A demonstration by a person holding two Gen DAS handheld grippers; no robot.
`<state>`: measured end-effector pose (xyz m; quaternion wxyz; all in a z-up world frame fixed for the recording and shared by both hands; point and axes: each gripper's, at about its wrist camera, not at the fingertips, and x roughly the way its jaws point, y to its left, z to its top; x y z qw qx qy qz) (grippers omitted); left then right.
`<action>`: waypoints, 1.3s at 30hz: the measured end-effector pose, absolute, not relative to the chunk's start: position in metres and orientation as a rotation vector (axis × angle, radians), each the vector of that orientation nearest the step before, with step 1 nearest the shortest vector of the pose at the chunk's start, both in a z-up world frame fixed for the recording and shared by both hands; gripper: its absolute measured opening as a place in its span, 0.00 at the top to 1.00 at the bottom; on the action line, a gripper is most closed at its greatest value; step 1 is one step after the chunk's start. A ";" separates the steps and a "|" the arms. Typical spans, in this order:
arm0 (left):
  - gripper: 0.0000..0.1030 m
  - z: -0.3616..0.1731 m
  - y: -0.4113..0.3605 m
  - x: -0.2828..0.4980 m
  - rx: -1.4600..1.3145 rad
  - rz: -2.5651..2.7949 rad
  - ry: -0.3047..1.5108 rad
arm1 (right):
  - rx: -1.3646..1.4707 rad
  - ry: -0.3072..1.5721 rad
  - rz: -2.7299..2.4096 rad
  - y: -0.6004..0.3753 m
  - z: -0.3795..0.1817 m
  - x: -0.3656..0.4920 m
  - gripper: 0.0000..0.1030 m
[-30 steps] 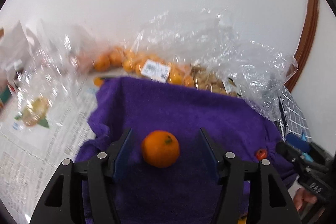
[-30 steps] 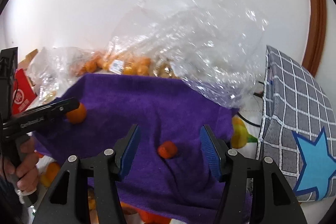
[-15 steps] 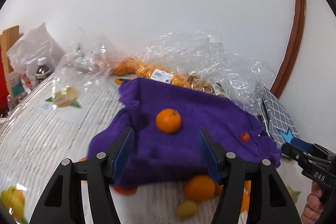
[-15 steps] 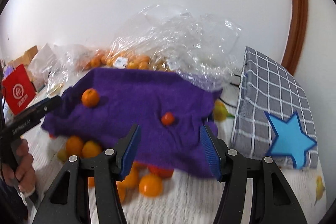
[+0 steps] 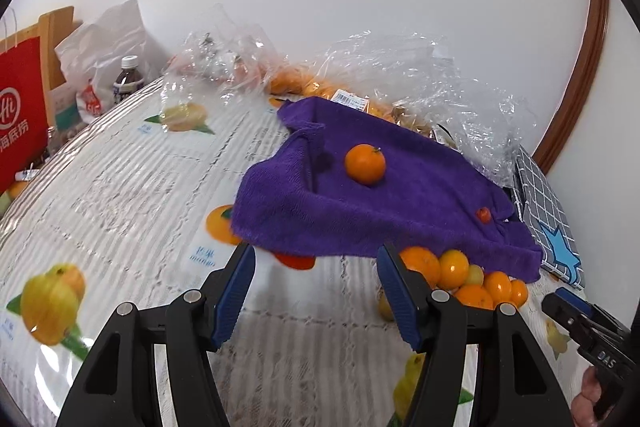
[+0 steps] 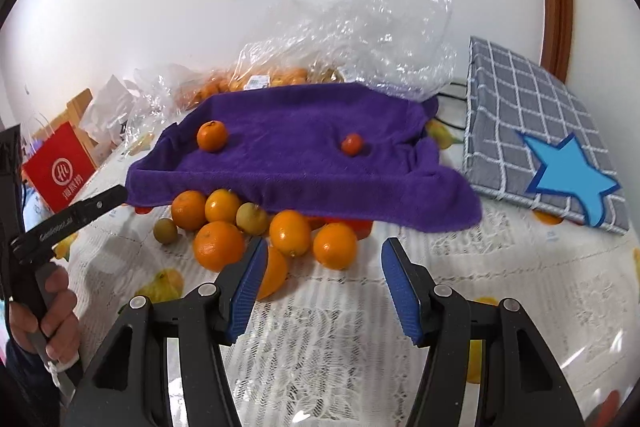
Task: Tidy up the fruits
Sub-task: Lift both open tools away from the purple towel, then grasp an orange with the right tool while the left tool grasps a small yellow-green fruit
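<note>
Left claw (image 5: 316, 283) and right claw (image 6: 324, 283) both gape empty, low in frame. The oranges (image 6: 256, 227) heap at centre under the purple towel (image 6: 304, 155)'s edge. Best approach: take an outer orange squarely so the heap stays put.

orange (image 6: 212, 135): round, sits on purple towel (image 6: 304, 147), left part
small red fruit (image 6: 352, 144): on towel, right of centre
orange pile (image 6: 256, 231): loose, under towel's front edge
</note>
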<state>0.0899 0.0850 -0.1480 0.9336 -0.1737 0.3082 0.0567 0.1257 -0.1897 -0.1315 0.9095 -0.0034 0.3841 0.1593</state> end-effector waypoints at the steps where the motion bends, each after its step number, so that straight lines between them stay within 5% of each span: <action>1: 0.40 -0.148 0.086 0.088 -0.357 0.122 0.627 | -0.007 0.795 0.326 -0.189 -0.133 0.126 0.43; 7: 0.39 -0.149 0.085 0.092 -0.357 0.113 0.649 | -0.045 0.824 0.305 -0.186 -0.144 0.139 0.61; 31: 0.39 -0.155 0.055 0.102 -0.314 -0.111 0.720 | 0.056 0.861 0.289 -0.209 -0.159 0.159 0.69; 39: 0.53 -0.167 0.031 0.122 -0.204 -0.108 0.846 | 0.026 0.849 0.278 -0.205 -0.156 0.153 0.69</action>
